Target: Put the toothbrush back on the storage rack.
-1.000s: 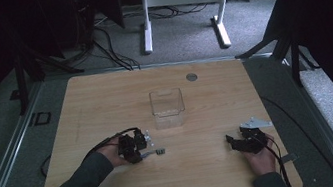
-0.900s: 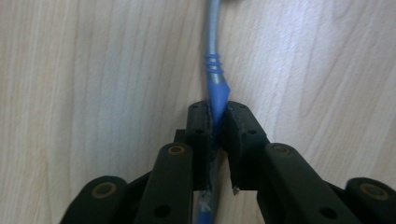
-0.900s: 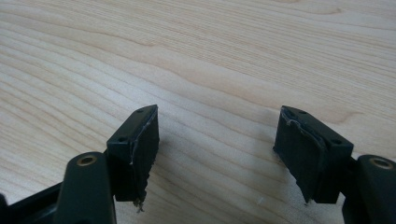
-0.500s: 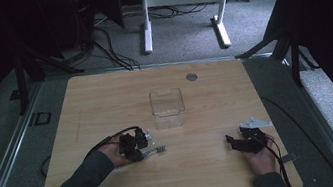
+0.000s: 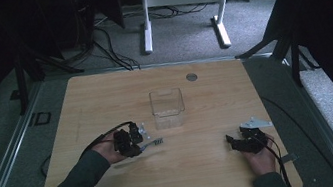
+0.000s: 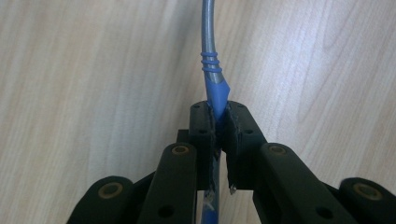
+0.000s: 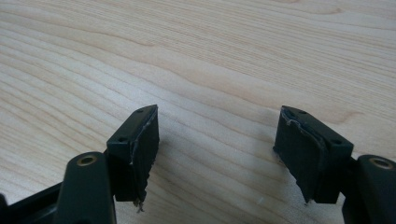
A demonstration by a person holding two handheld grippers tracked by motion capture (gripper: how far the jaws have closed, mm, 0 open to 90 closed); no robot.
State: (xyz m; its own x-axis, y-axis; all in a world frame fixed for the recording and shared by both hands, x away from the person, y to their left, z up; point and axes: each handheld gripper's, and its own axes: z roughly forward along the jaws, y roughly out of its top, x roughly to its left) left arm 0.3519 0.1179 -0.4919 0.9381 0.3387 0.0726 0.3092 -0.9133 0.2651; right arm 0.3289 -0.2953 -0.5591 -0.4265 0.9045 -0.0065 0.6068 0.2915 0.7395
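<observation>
The left gripper view shows the left tongs (image 6: pixel 219 121) clamping a blue-handled utensil (image 6: pixel 215 91); high view shows right tongs (image 5: pixel 235 142) wide, resting low on the surface (image 5: pixel 104 98).

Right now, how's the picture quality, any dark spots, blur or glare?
High view: the room around the table is nearly black and the clear box looks faint. Left gripper view: the blue-handled utensil is sharp. Right gripper view: wood grain crisp, no glare.

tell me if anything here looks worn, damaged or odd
The right gripper stands open over the bare table, and its pads look frayed and ragged along the edges. The left gripper is shut on a blue-handled utensil; nothing is spilled.
</observation>
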